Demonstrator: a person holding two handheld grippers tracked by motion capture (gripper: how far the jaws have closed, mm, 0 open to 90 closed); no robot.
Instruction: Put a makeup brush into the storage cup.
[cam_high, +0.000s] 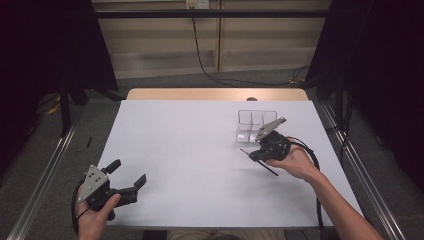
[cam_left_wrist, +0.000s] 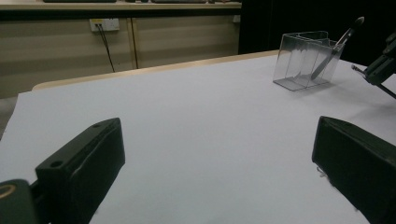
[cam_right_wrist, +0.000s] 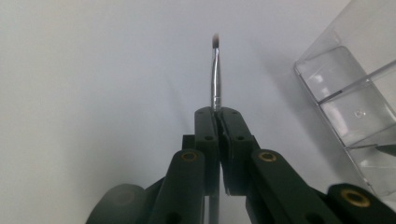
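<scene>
My right gripper is shut on a thin brush, held just above the white table in front of a clear compartment organizer. In the right gripper view the jaws clamp the brush below its silver ferrule, with the bristle tip pointing away and the organizer at the right. Near the front left corner my left gripper is open and holds nothing. In its own view the left gripper faces the organizer, where a second brush leans inside, and my right gripper shows beside it.
The white table top has a wooden strip along its far edge. Metal rails run along both sides, with dark curtains beyond. A cable hangs from a wall socket at the back.
</scene>
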